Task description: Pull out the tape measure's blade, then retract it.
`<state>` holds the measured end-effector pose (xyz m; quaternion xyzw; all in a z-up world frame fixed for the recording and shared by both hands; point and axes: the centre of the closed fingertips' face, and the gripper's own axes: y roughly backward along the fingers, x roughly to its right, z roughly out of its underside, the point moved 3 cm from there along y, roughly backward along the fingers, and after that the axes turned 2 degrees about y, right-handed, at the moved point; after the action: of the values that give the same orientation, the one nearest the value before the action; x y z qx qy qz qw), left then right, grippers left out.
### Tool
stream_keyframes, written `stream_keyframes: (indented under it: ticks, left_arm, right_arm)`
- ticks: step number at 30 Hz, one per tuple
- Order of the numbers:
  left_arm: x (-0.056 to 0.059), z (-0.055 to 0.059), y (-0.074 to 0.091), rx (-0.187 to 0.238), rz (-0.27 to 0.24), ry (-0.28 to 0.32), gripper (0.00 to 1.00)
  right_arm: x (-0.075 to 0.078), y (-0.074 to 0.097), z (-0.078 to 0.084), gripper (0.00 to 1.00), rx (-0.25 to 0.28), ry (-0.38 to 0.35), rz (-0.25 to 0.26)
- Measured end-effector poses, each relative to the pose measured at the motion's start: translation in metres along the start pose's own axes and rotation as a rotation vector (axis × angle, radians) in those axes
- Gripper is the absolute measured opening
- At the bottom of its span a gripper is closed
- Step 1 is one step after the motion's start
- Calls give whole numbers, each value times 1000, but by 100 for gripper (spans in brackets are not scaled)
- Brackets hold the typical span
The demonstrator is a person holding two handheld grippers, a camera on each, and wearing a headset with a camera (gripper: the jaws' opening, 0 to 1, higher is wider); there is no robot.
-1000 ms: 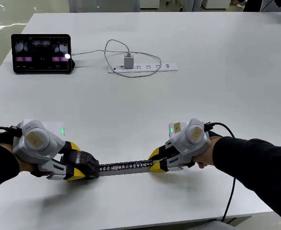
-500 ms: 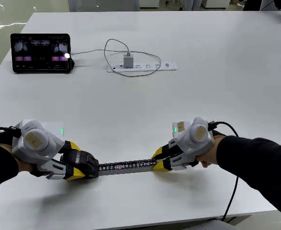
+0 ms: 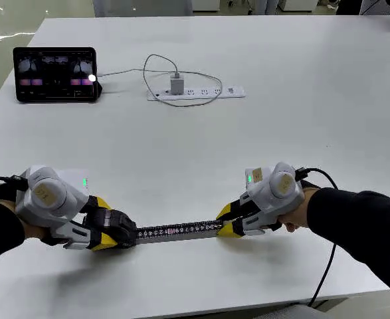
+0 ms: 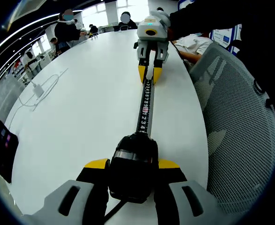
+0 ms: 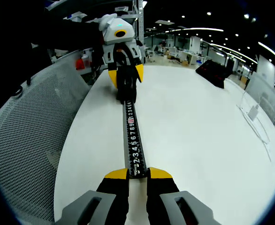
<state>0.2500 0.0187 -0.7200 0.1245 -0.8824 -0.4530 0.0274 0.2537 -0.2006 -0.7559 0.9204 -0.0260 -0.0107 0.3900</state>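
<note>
**Tape measure drawn out between my two grippers, near the front edge of the white worktop (image 3: 281, 100).**

- **Case.** My left gripper (image 3: 108, 224) has its jaws clamped on the black tape measure case (image 4: 133, 164). The jaws cover both flanks of the case, so its sides are hidden from me.
- **Blade.** The blade (image 3: 178, 230) runs straight from the case to my right gripper (image 3: 226, 221). It sits low over the worktop, and I cannot tell whether it touches.
- **Blade end.** The right jaws are closed on the blade's free end. The very tip sits between the yellow jaw tips and I cannot make it out.
- **Numerals.** They read clearly close to the jaws in the right gripper view. In the head view they are too small to read.
- **Forearms.** In the head view both are cut off by the picture's edges.

**Surroundings.**

- Toward the far side, well apart from the tape, a tablet (image 3: 55, 73) stands with its screen lit, its content too blurred to tell.
- Near it a white power strip (image 3: 198, 93) carries a charger (image 3: 177, 85), with a white cable (image 3: 121, 71) leading to the tablet.
- A black cable (image 3: 327, 266) trails from my right gripper over the front edge.
- A grey mesh chair (image 4: 240, 117) stands just off the worktop's edge.
- People (image 4: 67, 28) at the far end appear small and indistinct.
</note>
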Motion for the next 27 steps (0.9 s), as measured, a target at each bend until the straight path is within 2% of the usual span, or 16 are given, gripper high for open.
stream_keyframes:
  ticks: [12, 27]
  left_arm:
    - [-2, 2, -1, 0, 4, -5, 32]
    - [1, -1, 1, 0, 7, -8, 32]
  right_arm:
    - [0, 7, 6, 10, -5, -8, 1]
    - [-2, 16, 13, 10, -8, -21, 7]
